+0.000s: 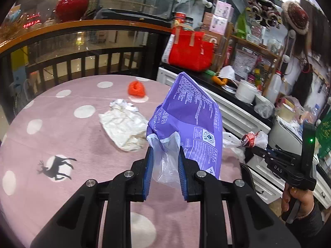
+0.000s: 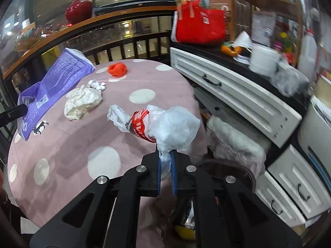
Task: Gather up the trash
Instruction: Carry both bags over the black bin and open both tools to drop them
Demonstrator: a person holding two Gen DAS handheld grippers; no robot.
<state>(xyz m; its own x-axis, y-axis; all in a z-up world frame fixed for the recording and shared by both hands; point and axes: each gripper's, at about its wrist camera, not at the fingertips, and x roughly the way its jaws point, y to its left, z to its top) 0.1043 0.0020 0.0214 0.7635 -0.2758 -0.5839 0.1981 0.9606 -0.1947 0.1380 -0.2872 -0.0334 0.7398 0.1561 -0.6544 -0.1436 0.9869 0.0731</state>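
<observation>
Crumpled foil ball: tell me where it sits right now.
In the right wrist view the crumpled foil ball lies on the pink dotted tablecloth, touching the far edge of the crumpled white paper, with the orange yarn ball beyond it.

This looks like a small shop or stall on an upper floor of a mall: behind a dark railing (image 1: 86,62) topped by a wooden ledge (image 1: 82,25) lies a lit concourse with shining floor, and a red vase (image 1: 71,4) stands on that ledge. A round desk (image 1: 62,136) with a pink dotted cloth sits beside white drawer cabinets (image 2: 238,95) whose dark top is crowded with a red bag (image 2: 199,25), a white tub (image 2: 263,61), a jug (image 2: 308,51) and boxes (image 1: 222,16). Wooden shelves (image 1: 258,47) behind hold papers, ornaments and small goods
</observation>
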